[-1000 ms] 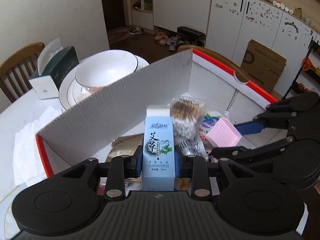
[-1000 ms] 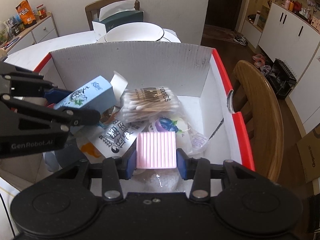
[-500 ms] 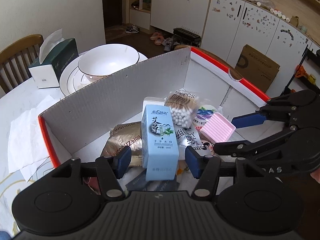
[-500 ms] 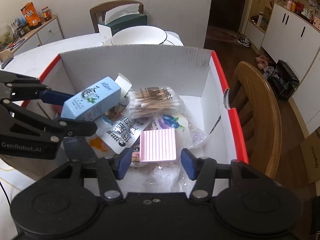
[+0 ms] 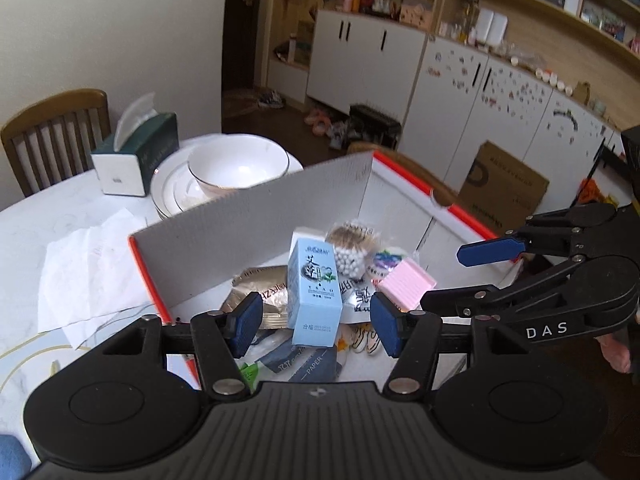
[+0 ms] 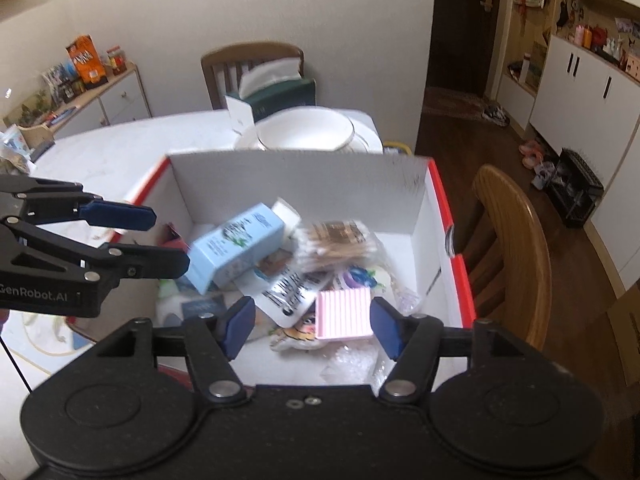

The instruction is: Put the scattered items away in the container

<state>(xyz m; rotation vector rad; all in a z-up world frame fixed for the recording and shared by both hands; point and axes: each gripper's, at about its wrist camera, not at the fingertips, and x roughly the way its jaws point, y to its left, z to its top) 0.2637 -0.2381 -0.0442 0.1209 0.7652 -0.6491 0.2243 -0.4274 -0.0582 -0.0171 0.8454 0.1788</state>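
Inside the cardboard box, blue carton lengthwise toward the far wall, between spread left gripper fingers.

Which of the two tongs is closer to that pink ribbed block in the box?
Right. The right tongs hang open directly over the pink ribbed block; the left tongs hang open over the blue carton beside it.
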